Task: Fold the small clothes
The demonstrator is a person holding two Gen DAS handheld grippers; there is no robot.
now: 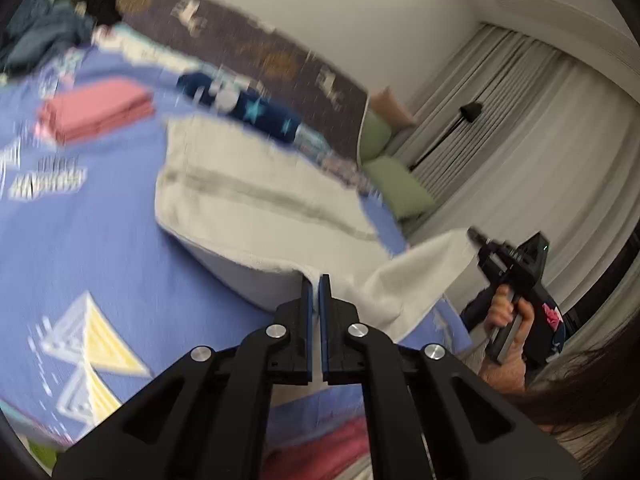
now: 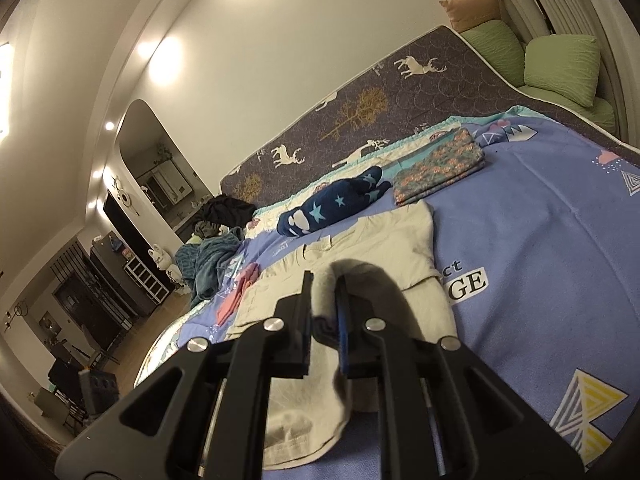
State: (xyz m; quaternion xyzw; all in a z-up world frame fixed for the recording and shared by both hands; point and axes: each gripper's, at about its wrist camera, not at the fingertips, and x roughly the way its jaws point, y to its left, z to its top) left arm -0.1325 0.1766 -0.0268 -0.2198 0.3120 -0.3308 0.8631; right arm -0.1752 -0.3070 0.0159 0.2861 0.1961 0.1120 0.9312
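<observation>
Left gripper: the left gripper had its jaws pressed nearly together on the near edge of the cream shirt, lifted off the blue bedspread.
Right gripper: the right gripper pinched a bunched fold of the same shirt, cloth spilling down between its 2 fingers.
Shirt: it lay across the middle of the bedspread, far part flat, near edge raised and stretched between both grippers.
Left-side view: blurred, so fine detail was hard to tell.
Neighbours: a folded pink cloth sat well apart to the left; a navy star-print garment lay just beyond the shirt's far edge; a folded floral cloth rested beside it.
Far end: a heap of dark and teal clothes sat piled near the bed's edge.
Backdrop: green cushions sat by the wall, a grey deer-print mattress behind the bedspread.
</observation>
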